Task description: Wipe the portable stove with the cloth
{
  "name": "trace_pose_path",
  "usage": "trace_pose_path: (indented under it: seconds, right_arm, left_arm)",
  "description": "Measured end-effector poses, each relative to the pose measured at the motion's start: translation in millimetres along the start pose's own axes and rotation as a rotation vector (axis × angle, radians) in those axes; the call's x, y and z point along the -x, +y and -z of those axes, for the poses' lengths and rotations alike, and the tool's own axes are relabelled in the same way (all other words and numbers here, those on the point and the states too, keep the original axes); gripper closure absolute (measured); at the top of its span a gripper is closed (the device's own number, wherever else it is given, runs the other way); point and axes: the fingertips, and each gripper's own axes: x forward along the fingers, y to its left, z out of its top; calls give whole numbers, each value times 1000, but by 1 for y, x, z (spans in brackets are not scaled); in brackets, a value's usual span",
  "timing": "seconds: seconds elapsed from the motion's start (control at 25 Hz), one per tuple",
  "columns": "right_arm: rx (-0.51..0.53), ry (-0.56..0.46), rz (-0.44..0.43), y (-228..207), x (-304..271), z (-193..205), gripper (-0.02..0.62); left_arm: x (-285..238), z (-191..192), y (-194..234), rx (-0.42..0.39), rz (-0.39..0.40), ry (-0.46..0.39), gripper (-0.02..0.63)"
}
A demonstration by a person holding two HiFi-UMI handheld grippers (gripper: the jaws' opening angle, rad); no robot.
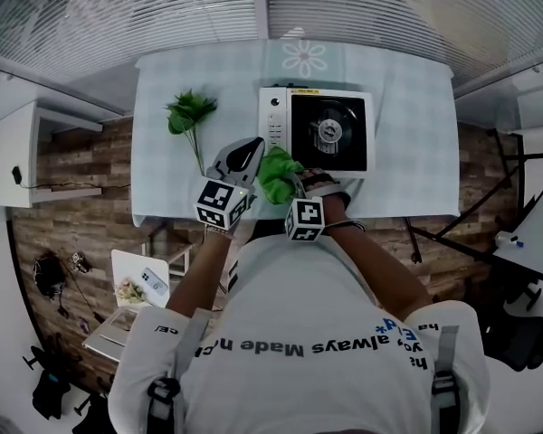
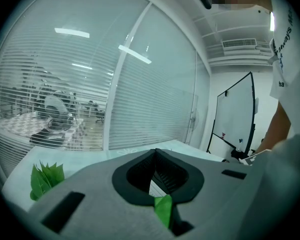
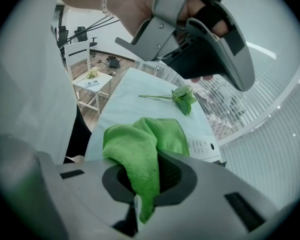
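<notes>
Now, with your right hand-held gripper (image 3: 145, 184) clamped on the cloth (image 3: 140, 149) and the left hand-held gripper (image 2: 156, 174) beside it with its jaws together, wiping looks not yet begun; next, lower the cloth onto the portable stove (image 1: 330, 132) just ahead.

I see the surface (image 1: 407, 107) across the upper middle of the head view, covered in a pale checked cloth with a flower print (image 1: 305, 58) near its far edge. The portable stove (image 1: 317, 132) sits directly on it, just right of centre, white-bodied with a dark burner well. A green leafy sprig (image 1: 190, 116) lies flat to the left, apart from the stove, its stem running towards the near edge.
</notes>
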Motion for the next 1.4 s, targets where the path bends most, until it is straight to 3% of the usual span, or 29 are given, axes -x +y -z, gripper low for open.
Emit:
trace_pose_path:
  seconds: [0.64, 1.0, 1.4]
  right_arm:
    - [-132, 66, -65, -4, 31, 66, 572]
    - [-272, 147, -56, -25, 50, 142, 572]
    - [-318, 171, -35, -25, 64, 170, 572]
  left_arm:
    - [-13, -7, -13, -4, 21, -8, 594]
    - [-17, -6, -13, -2, 23, -1, 594]
    - [-26, -9, -20, -11, 40, -1, 594]
